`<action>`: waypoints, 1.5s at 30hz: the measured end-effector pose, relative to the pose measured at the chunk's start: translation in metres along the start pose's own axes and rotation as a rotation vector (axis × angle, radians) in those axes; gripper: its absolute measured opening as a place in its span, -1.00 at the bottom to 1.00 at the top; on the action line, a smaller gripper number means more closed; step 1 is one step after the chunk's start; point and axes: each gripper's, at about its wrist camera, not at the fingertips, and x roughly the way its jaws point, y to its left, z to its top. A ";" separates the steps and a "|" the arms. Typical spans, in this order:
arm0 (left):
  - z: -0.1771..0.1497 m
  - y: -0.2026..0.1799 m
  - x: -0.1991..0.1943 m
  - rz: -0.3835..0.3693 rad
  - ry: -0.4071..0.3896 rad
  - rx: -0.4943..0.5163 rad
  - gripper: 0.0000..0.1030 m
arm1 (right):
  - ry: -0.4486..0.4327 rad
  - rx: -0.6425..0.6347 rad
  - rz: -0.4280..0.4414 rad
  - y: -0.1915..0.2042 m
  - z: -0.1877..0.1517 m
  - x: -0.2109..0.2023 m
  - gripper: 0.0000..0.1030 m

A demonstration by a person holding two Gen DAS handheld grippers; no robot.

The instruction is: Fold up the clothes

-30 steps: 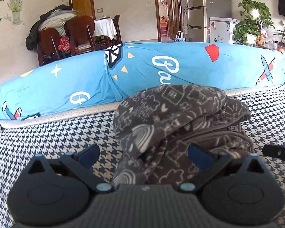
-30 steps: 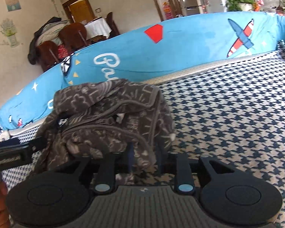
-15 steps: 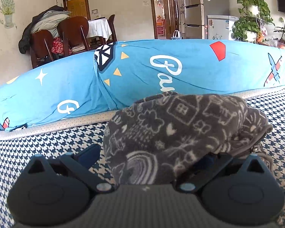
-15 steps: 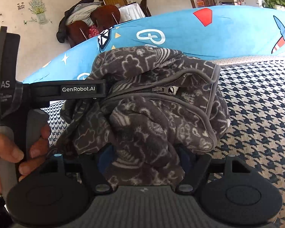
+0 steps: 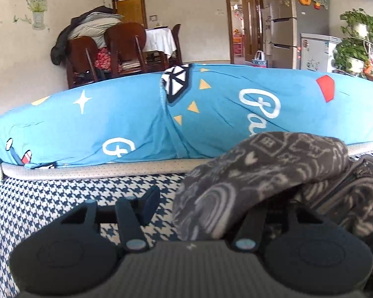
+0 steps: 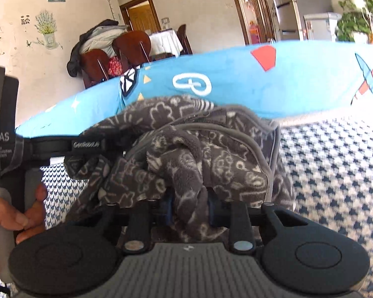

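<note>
A dark grey fleece garment (image 5: 273,173) with a pale doodle print and a zipper lies bunched on the houndstooth bed cover (image 5: 62,198). My left gripper (image 5: 201,198) stands half open at the bundle's left edge. Its left finger (image 5: 150,200) is clear of the cloth, and its right finger is hidden under a draped fold. My right gripper (image 6: 190,206) is shut on a thick fold of the garment (image 6: 211,154). In the right wrist view the left gripper's finger (image 6: 87,144) reaches into the bundle from the left, held by a person's hand (image 6: 24,221).
A long blue printed quilt roll (image 5: 112,124) runs along the bed's far edge behind the garment. Bare houndstooth cover (image 6: 335,173) stretches to the right. Beyond the bed stand wooden chairs (image 5: 121,47) piled with clothes, a fridge (image 5: 283,24) and potted plants (image 5: 358,42).
My right gripper went from open to shut on a garment fold. The left gripper's fingers narrowed, and the garment now sits further right in the left wrist view.
</note>
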 end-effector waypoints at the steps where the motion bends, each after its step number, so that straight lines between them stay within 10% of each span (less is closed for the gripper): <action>1: 0.001 0.005 0.003 0.019 0.006 -0.011 0.02 | -0.020 -0.015 -0.007 0.001 0.004 -0.001 -0.53; 14: 0.007 0.044 0.033 0.151 0.077 -0.137 0.09 | -0.179 0.008 -0.178 -0.029 0.054 0.011 -0.81; 21: 0.005 0.076 0.049 0.229 0.147 -0.241 0.15 | -0.087 0.106 -0.144 -0.058 0.051 0.012 -0.80; 26: 0.005 0.079 0.039 0.216 0.129 -0.244 0.28 | -0.029 0.143 -0.098 -0.060 0.046 0.013 -0.39; 33: 0.011 0.059 0.011 0.047 0.050 -0.196 0.60 | 0.092 0.215 -0.074 -0.072 0.033 0.022 0.41; 45: 0.003 0.013 -0.029 -0.256 0.024 -0.006 0.76 | 0.225 0.322 -0.028 -0.087 0.021 0.019 0.50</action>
